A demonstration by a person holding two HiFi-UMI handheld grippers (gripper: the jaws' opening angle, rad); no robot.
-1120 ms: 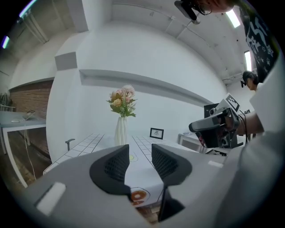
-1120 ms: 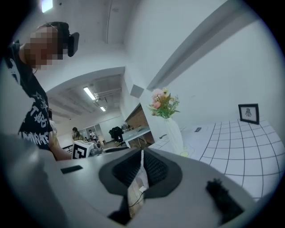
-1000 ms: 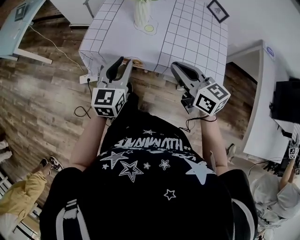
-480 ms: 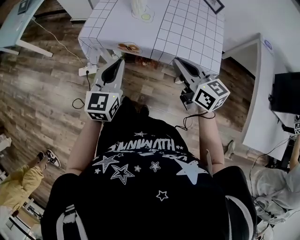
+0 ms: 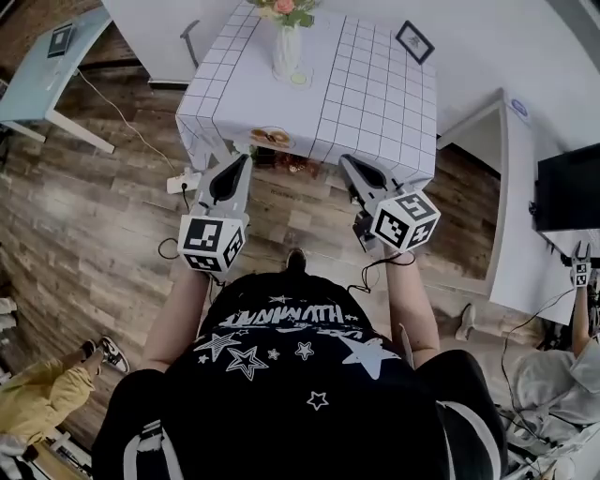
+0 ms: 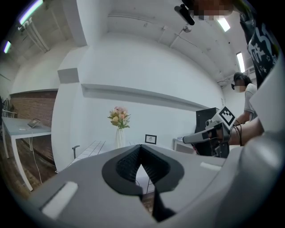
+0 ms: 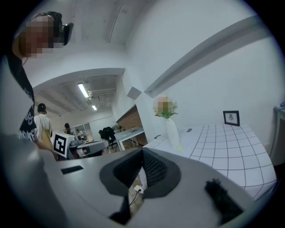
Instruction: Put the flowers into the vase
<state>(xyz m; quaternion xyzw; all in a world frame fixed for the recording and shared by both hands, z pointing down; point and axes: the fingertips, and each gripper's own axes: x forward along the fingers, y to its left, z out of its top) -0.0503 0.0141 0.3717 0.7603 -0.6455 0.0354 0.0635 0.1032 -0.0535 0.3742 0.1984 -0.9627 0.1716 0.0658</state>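
Since 1 s ago the view has pulled back. The square bench under a white cloth w/ black grid lines now shows almost whole, and the flower heads, cut off by the top edge before, are in sight. Both grippers have drawn back w/ the person, and their tips now lie just short of the bench's near edge, over the brown wood-plank floor.

The left grey gripper and the right grey gripper point toward the bench, side by side but well apart, each w/ its marker cube nearest the person. In each gripper view the black ribbed fingers are pressed together at the tips w/ nothing between them; same for the right pair.

The bunch of pink, yellow & orange flowers w/ green leaves already stands upright in the tall, slim white vase, at the far-left part of the bench, well apart from both grippers. A small pale-yellow disc lies just beside the vase's base. A small black-framed picture stands at the far-right part. Near the front edge sits a small round item w/ brown bits, too small to make out.
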